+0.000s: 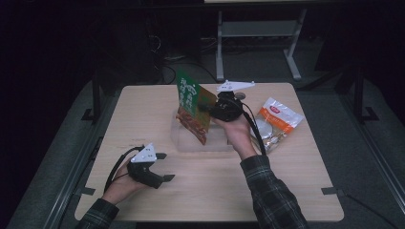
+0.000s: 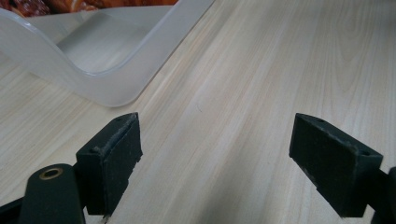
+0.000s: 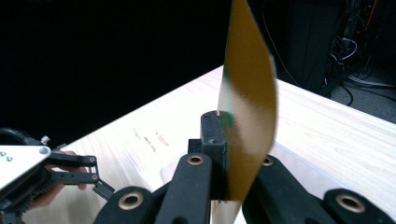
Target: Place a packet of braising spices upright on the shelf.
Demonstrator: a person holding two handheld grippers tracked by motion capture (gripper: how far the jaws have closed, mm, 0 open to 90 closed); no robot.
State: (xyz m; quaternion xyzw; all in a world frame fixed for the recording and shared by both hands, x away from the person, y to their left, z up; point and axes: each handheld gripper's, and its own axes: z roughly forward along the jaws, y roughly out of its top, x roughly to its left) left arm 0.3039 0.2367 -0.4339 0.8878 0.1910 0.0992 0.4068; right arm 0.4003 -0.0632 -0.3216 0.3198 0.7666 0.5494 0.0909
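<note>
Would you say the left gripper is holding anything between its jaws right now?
No, the left gripper stands open over the bare table, with nothing between its jaws and the clear plastic tray lying apart from it.

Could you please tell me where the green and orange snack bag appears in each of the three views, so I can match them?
High view: the snack bag stands upright at centre, pinched by the right gripper above the clear plastic tray.
Left gripper view: its printed lower edge peeks in at the top left, behind the tray's rim.
Right gripper view: edge-on at centre, between the jaws.
Shared landmark: the tray.
</note>
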